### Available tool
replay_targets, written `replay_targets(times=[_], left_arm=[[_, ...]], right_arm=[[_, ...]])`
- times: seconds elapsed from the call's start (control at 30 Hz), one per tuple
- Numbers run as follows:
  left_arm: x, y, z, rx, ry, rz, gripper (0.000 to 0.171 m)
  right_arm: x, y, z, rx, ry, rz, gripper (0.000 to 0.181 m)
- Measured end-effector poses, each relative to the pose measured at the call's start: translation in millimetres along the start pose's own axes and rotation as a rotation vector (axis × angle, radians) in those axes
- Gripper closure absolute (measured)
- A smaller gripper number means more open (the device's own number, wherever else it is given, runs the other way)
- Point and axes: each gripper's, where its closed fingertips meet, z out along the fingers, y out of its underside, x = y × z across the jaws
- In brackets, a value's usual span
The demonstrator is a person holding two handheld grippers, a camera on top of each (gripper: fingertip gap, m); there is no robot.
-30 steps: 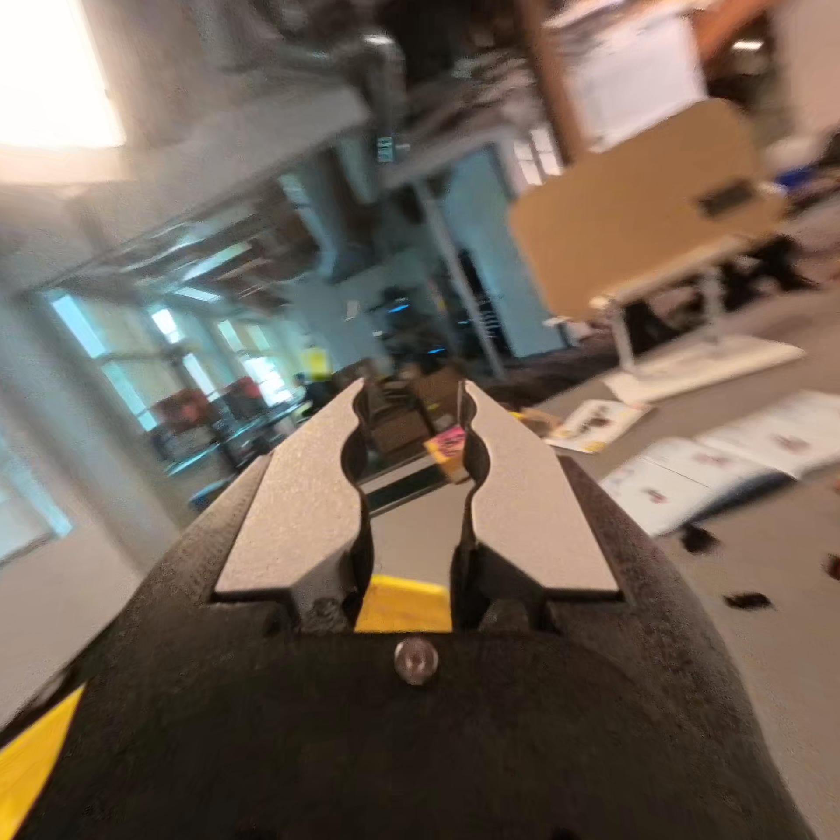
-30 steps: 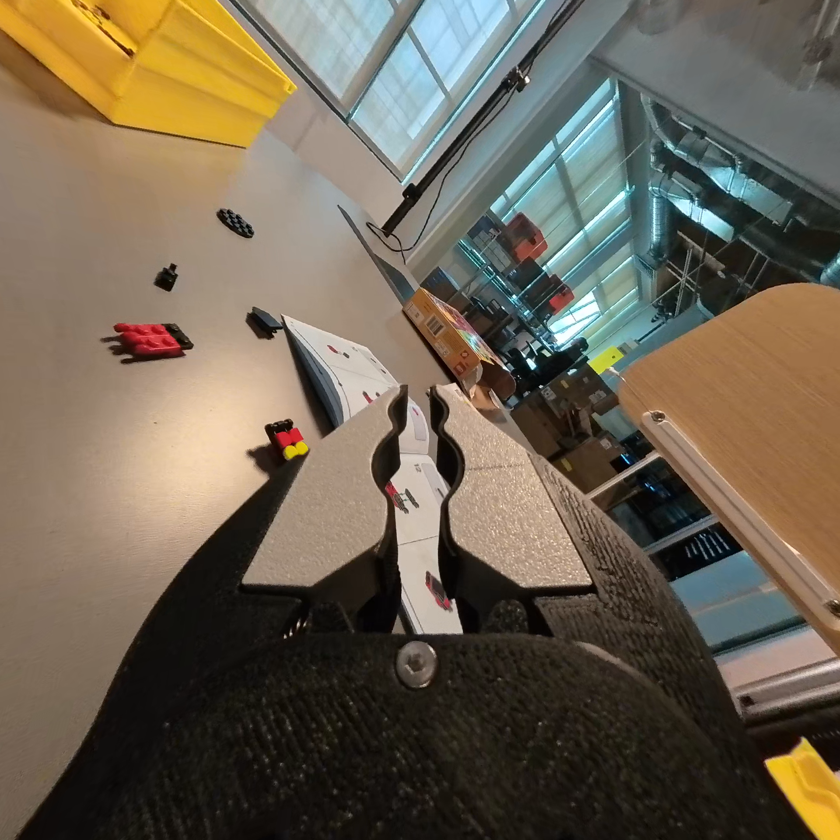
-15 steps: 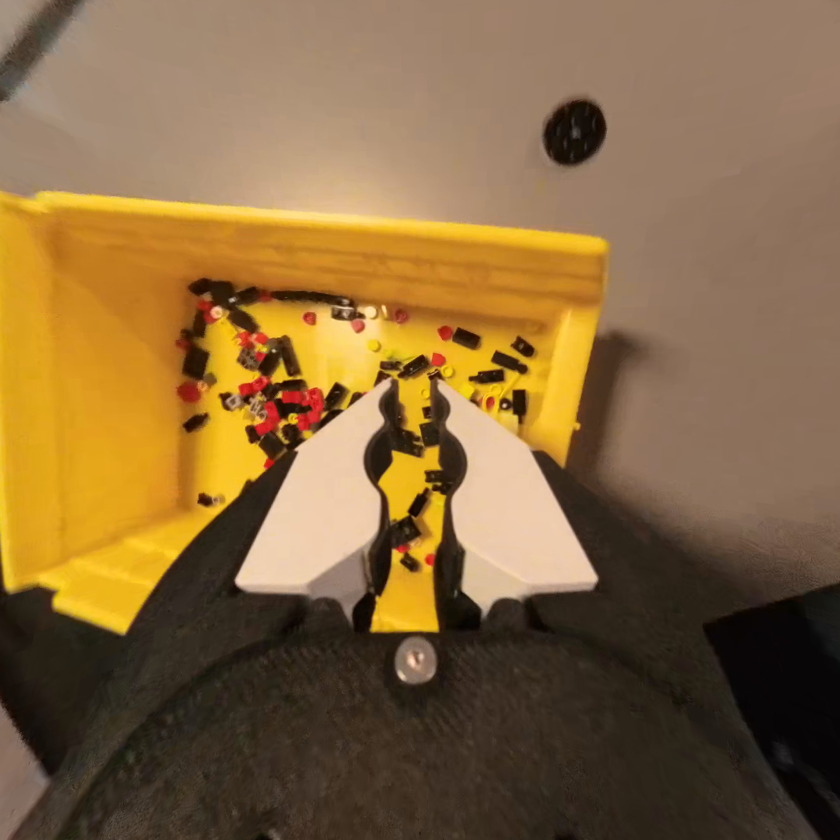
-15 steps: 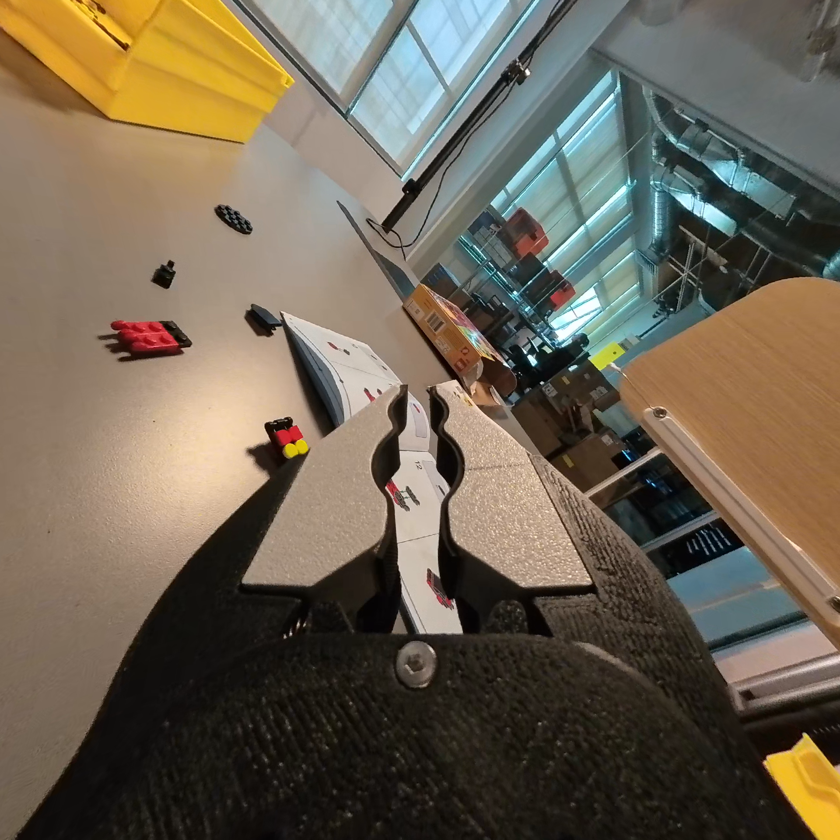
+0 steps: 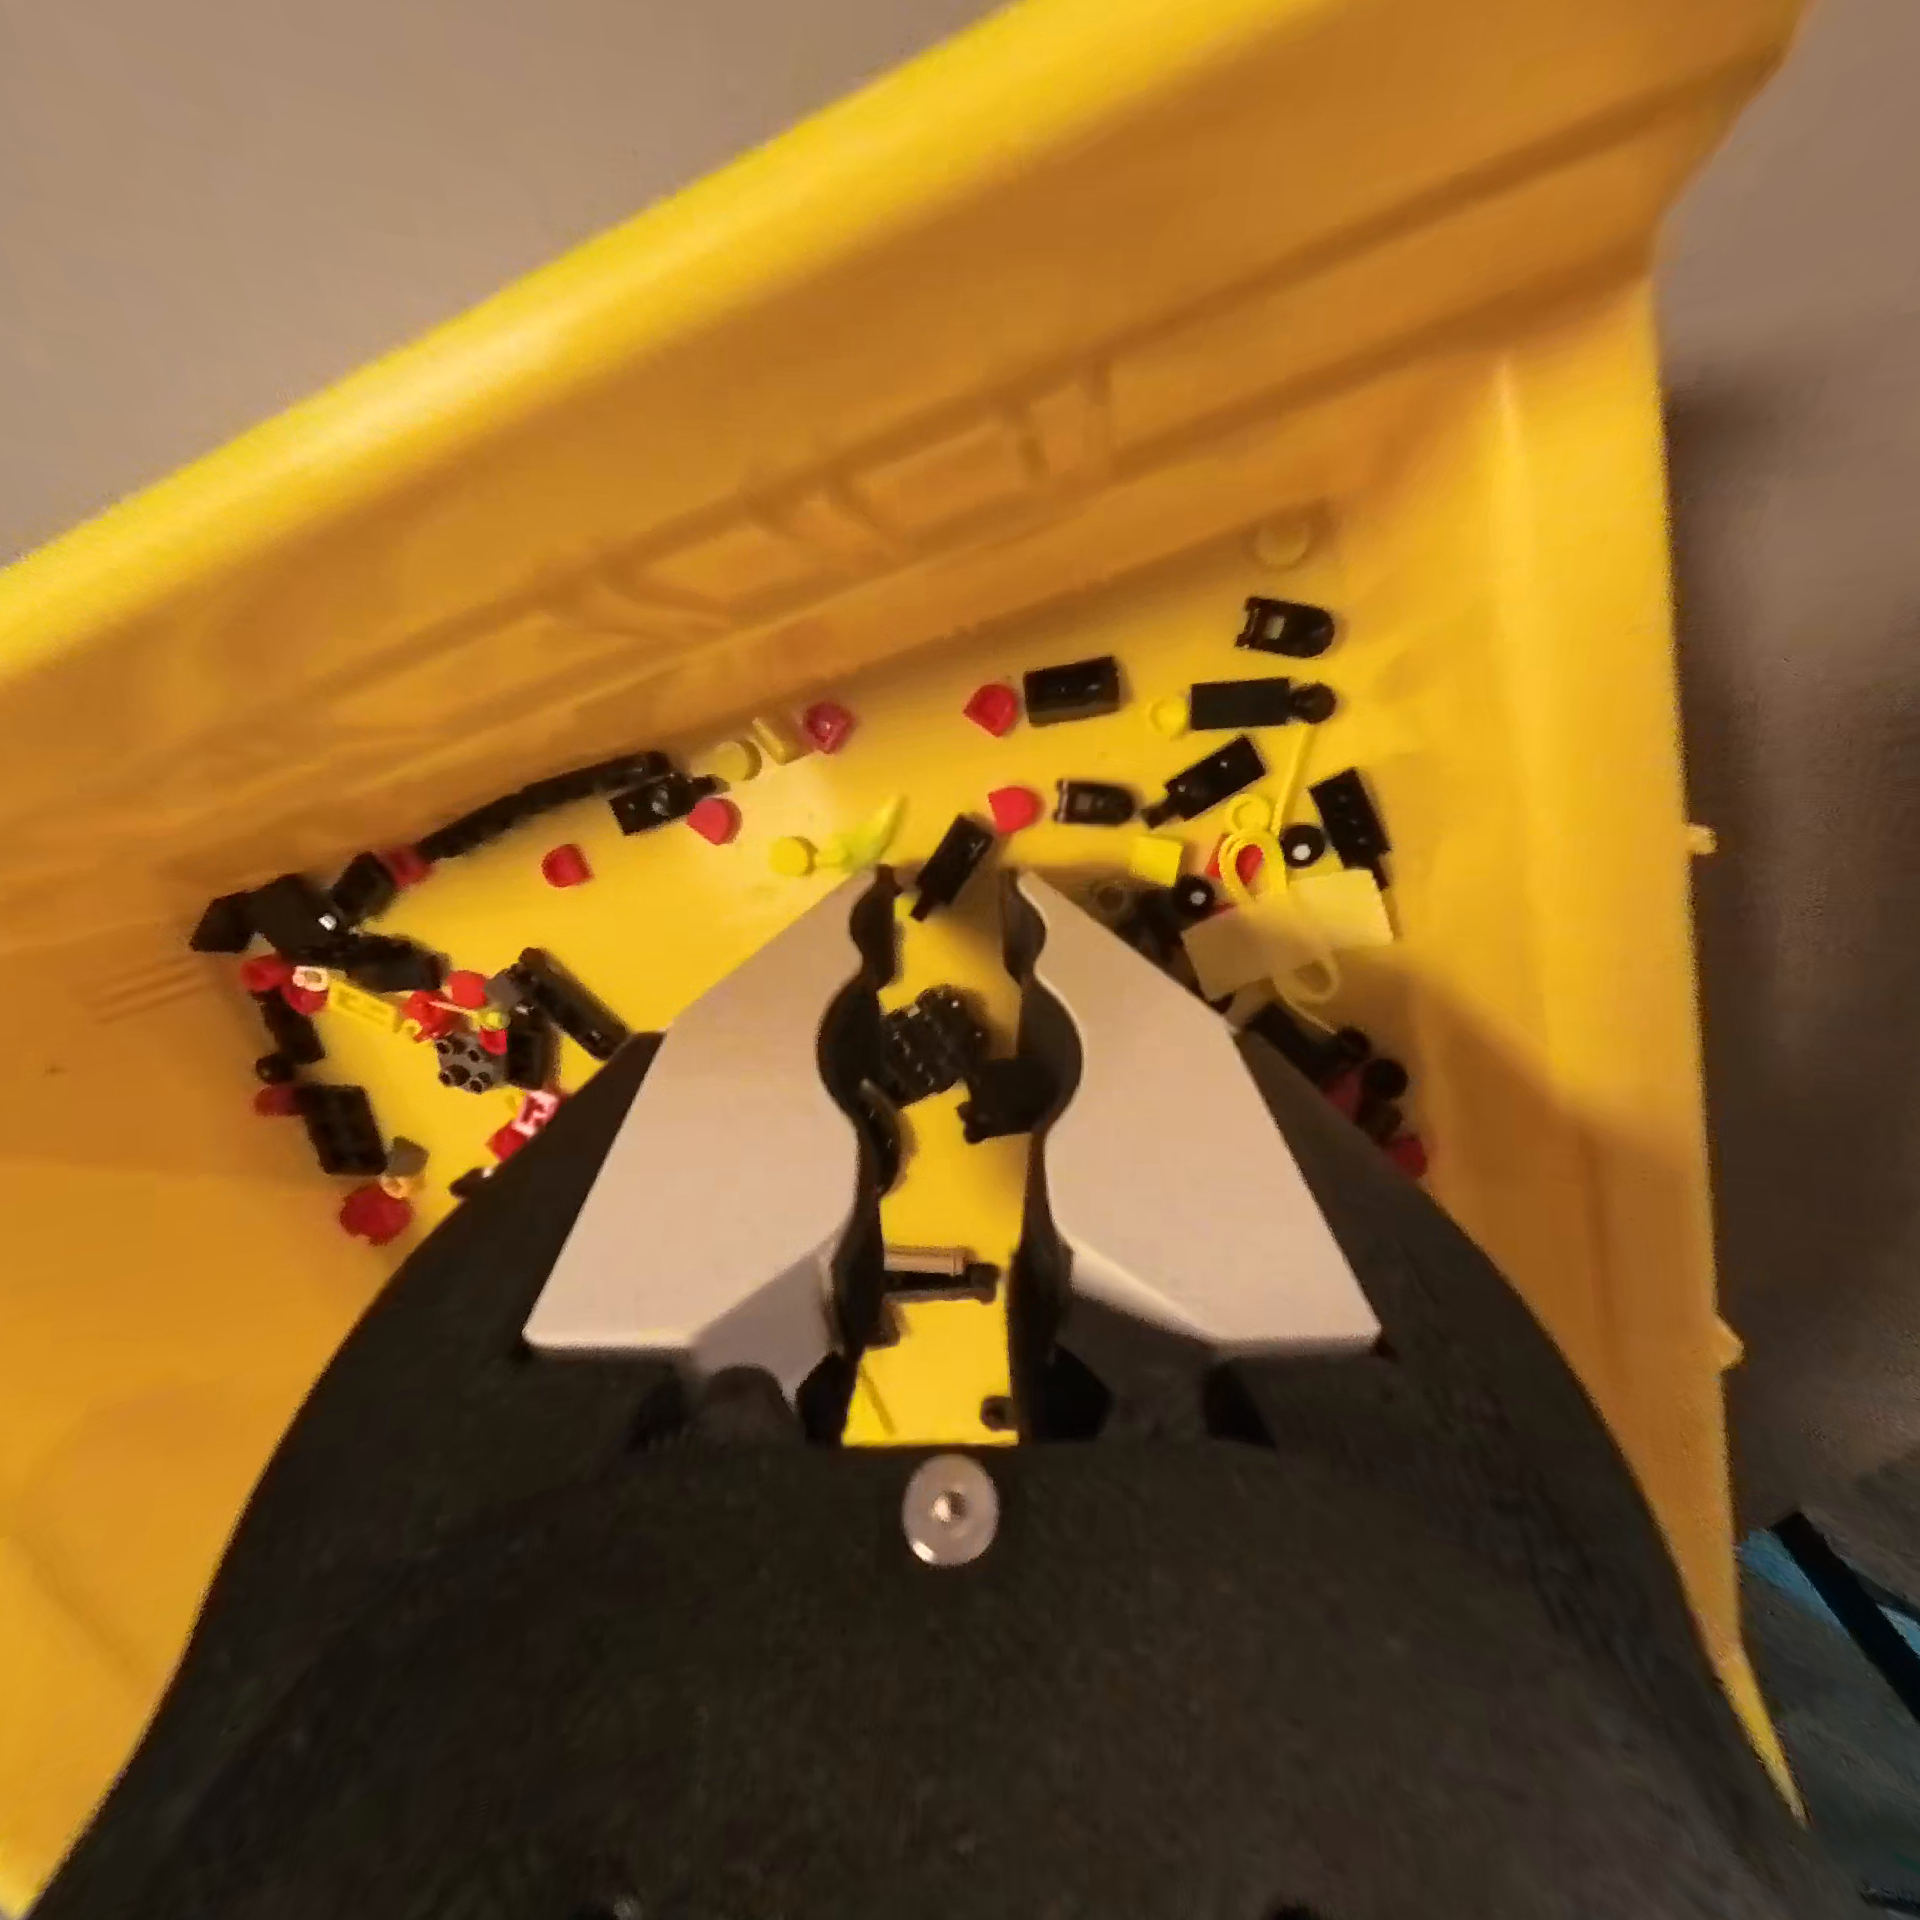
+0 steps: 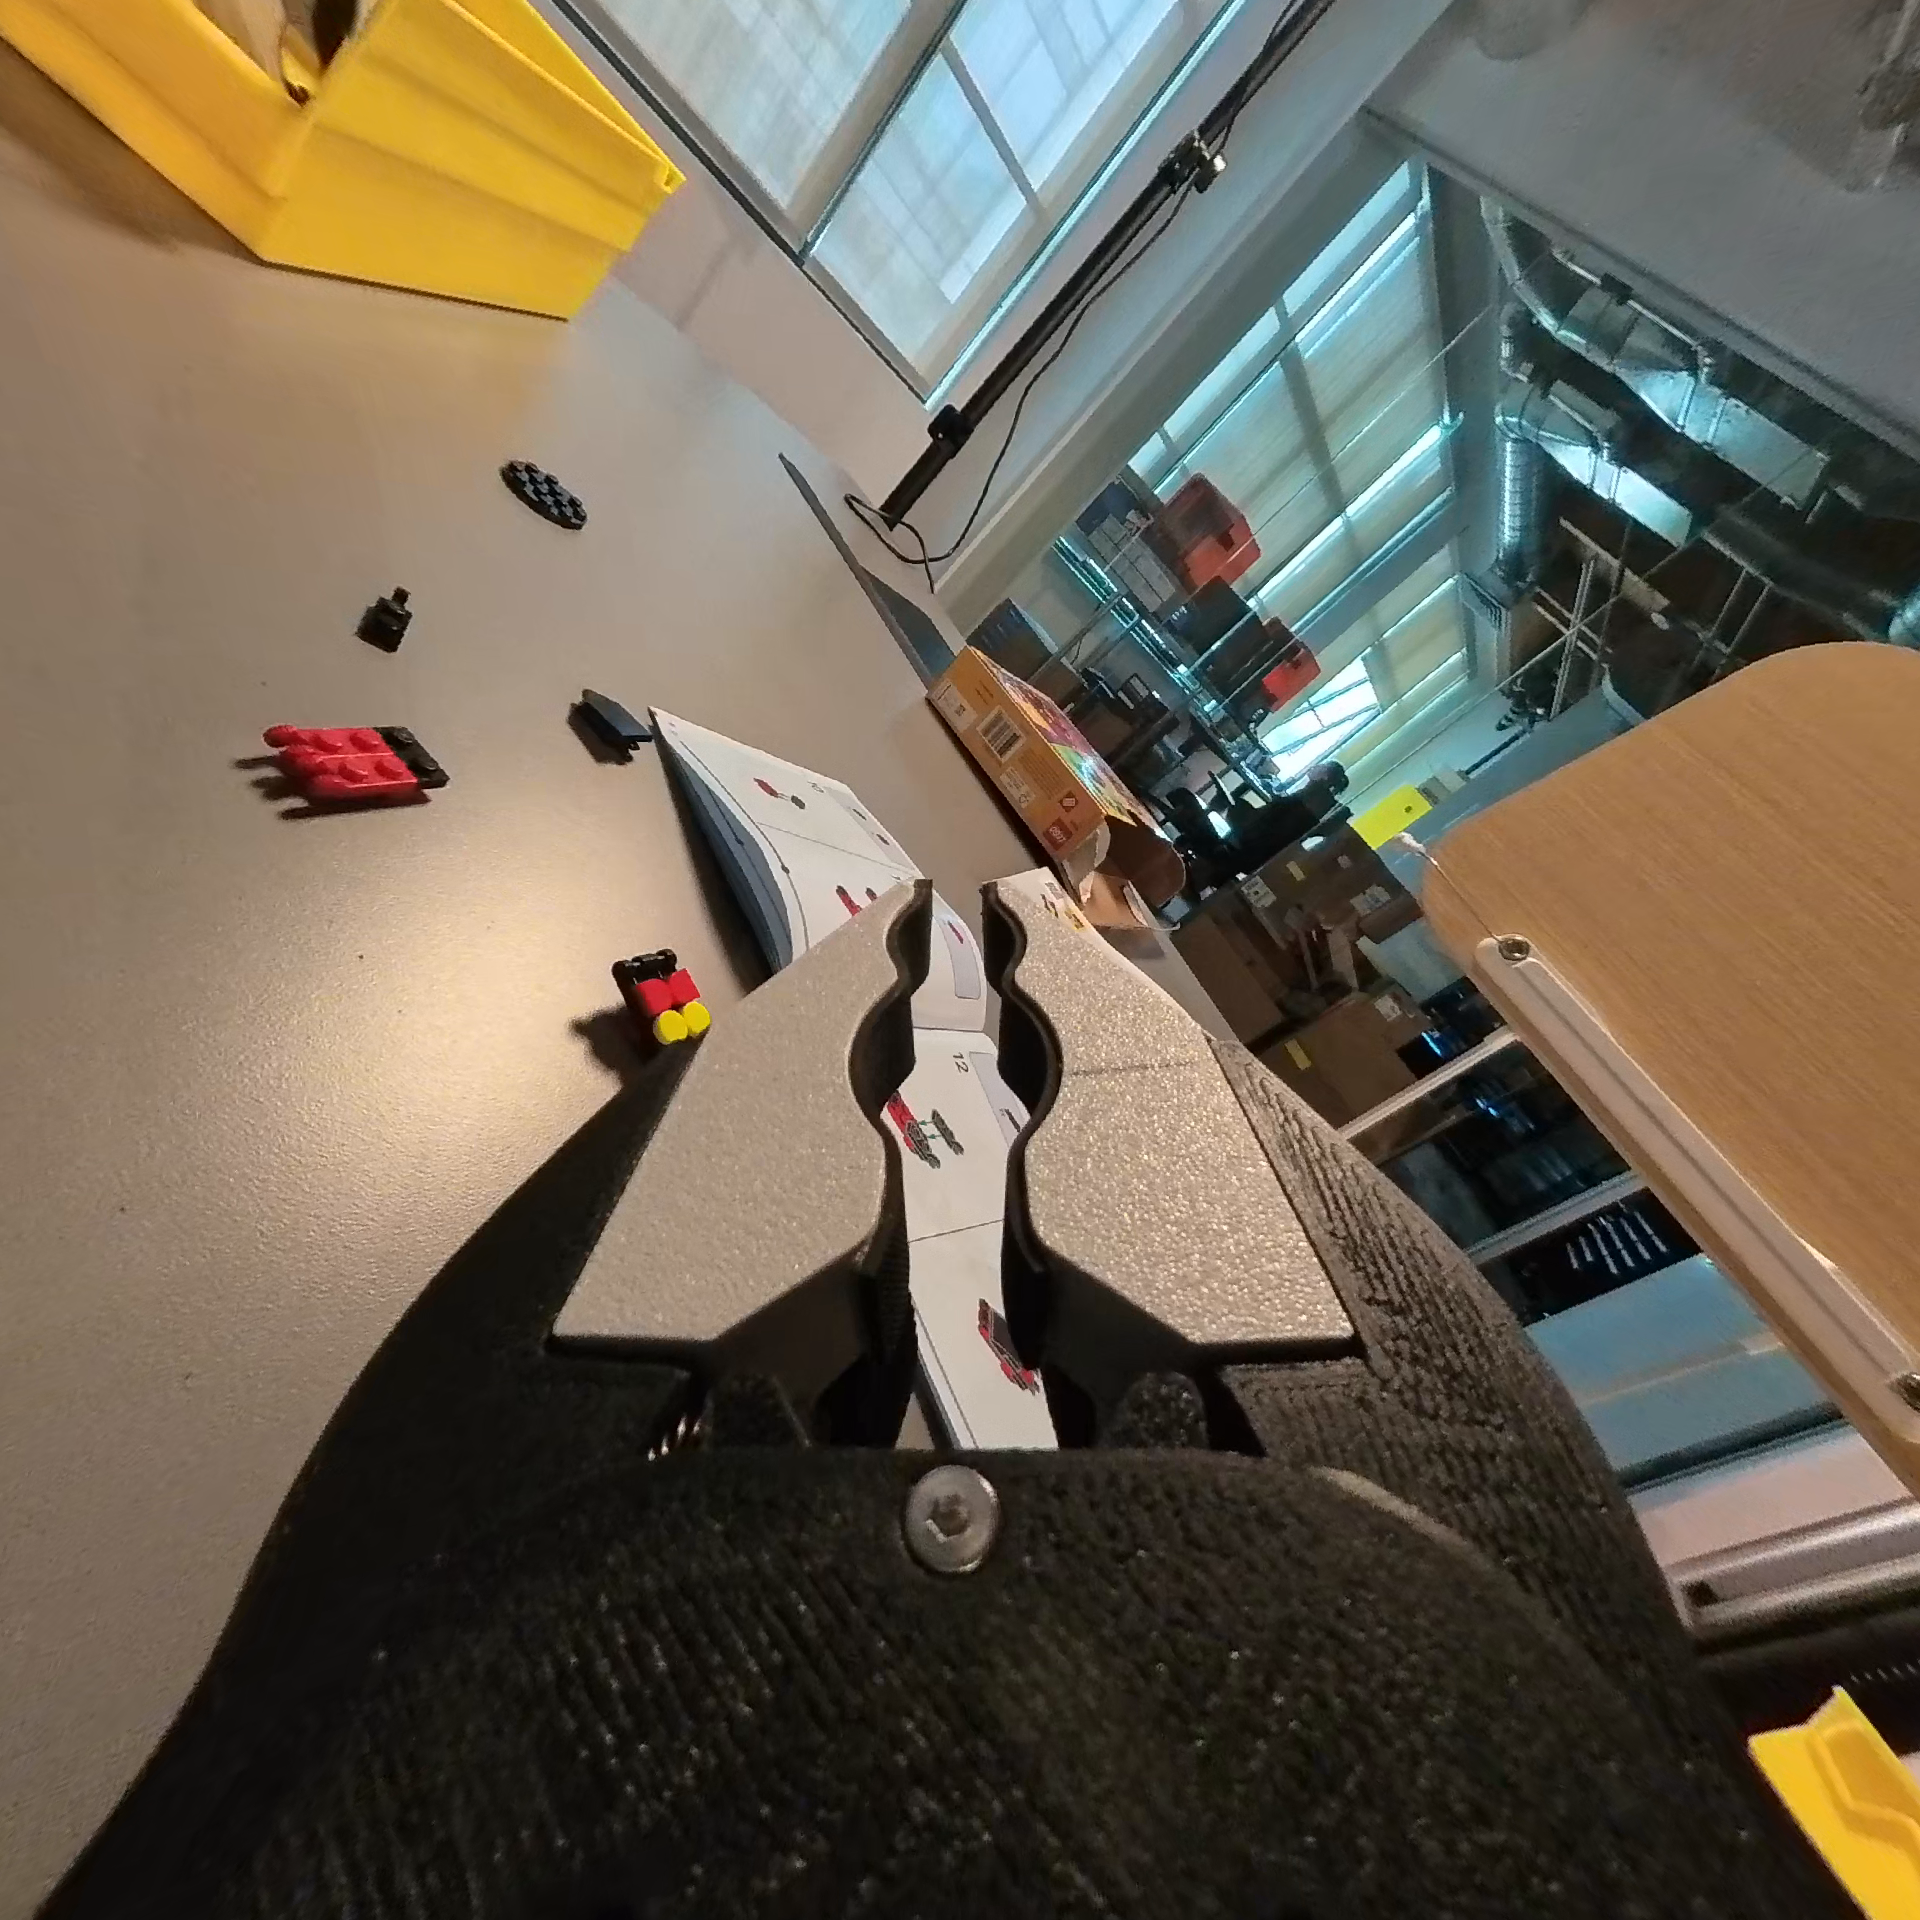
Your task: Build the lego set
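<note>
Left tongs (image 5: pixel 943 883) are hanging part-open and empty over the yellow bin (image 5: pixel 1039 343), a black studded plate (image 5: pixel 928 1051) lying between the jaws, long axis toward one o'clock; right tongs (image 6: pixel 954 896), slightly parted and empty, are idling far off.

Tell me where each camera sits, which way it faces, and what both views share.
Left wrist view: on the left gripper, aimed down into the yellow bin of loose bricks; its own open fingers show.
Right wrist view: on the right gripper, low over the table, facing the instruction booklet and windows; its own fingers show, slightly apart.
Shared: probably the yellow bin.
</note>
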Motion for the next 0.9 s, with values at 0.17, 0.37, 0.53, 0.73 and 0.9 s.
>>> replay_targets(times=[0.17,0.37,0.53,0.73,0.9], left_arm=[[0,-2,2,0.0,0.015,0.003,0.152],[5,-4,3,0.002,0.029,0.035,0.164],[-10,-3,-8,-0.021,-0.164,0.094,0.164],[-23,-58,-108,0.204,-0.58,0.103,0.164],[48,-137,-165,0.49,-0.616,0.166,0.164]], right_arm=[[0,1,0,-0.002,-0.001,0.0,0.174],[0,1,0,-0.005,0.0,-0.002,0.173],[0,0,0,-0.001,0.004,-0.004,0.173],[1,1,0,-0.002,0.005,0.005,0.173],[2,2,0,-0.007,0.007,0.016,0.173]])
